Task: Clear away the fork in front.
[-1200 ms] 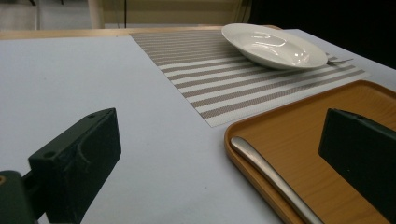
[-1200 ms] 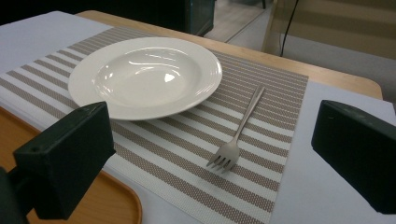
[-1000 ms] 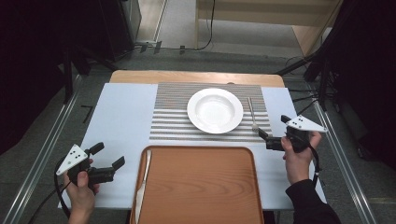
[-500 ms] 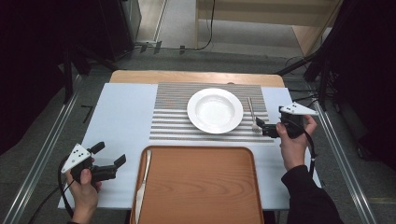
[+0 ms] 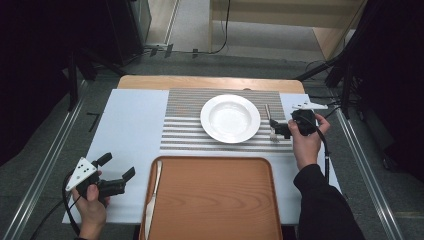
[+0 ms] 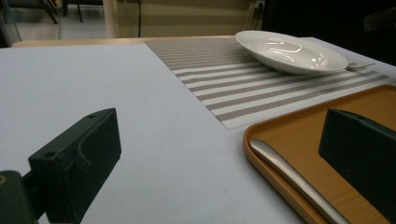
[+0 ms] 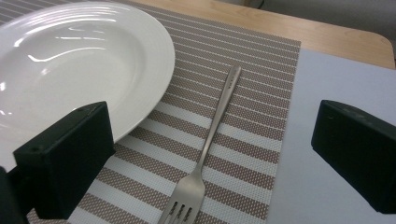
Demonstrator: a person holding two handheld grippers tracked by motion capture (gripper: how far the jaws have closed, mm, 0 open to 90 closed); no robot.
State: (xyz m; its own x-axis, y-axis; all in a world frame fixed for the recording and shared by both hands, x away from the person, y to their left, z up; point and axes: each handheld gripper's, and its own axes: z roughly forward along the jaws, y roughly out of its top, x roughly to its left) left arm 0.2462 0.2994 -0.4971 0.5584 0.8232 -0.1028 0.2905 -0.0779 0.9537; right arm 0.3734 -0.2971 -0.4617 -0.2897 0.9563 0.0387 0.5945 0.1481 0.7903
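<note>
A white deep plate (image 5: 230, 118) sits on a striped placemat (image 5: 185, 135). A steel fork (image 5: 270, 122) lies just right of it, tines toward me. My right gripper (image 5: 276, 129) hovers low over the fork's tine end, open; in the right gripper view its jaws stand on either side of the fork (image 7: 217, 121), with the plate (image 7: 79, 60) at the left. My left gripper (image 5: 118, 167) is open and empty near the table's front left. A knife (image 5: 152, 195) lies on the left edge of a wooden tray (image 5: 215, 200); its handle (image 6: 294, 179) shows in the left gripper view.
A white sheet (image 5: 130, 130) covers the table under the placemat and tray. The tray holds nothing but the knife. Metal rails run along both table sides (image 5: 360, 165). Cables trail from both grippers. Dark floor and stands surround the table.
My right gripper has moved forward and left, from beside the placemat's near corner to over the fork. The left gripper has barely shifted.
</note>
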